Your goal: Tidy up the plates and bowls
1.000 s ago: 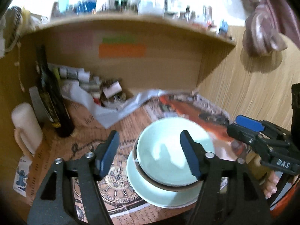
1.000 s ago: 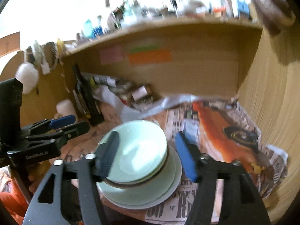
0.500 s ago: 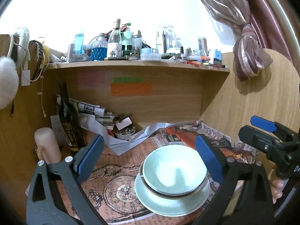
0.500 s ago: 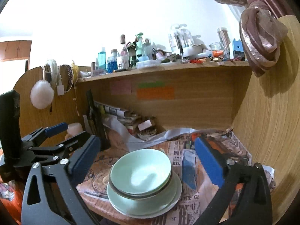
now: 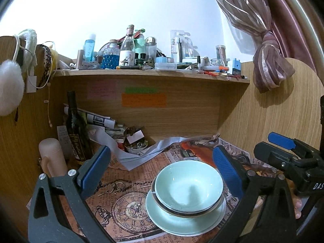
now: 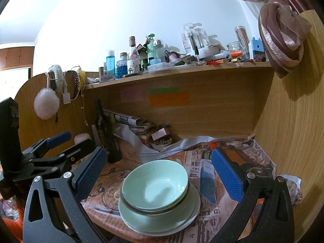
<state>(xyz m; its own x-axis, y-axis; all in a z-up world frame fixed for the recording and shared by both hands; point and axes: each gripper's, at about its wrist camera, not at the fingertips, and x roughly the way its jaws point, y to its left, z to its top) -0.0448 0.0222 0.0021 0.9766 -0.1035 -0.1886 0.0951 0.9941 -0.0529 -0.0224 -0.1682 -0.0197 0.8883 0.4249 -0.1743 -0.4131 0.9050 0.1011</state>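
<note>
Stacked pale-green bowl (image 5: 188, 184) on plate (image 5: 182, 220), near front edge of newspaper-covered desk (image 5: 125, 184).

Glazed ceramic: likely stiff, heavyish, slick, chips easily (a second, dark-rimmed bowl seems nested under the top one). Best hold looks like the top bowl's rim, pinched across the wall. Left gripper (image 5: 160, 170) and right gripper (image 6: 158, 174) both spread wide, empty, hanging above the stack, touching nothing. Wine bottle (image 5: 76, 129) stands well apart at back left.
</note>
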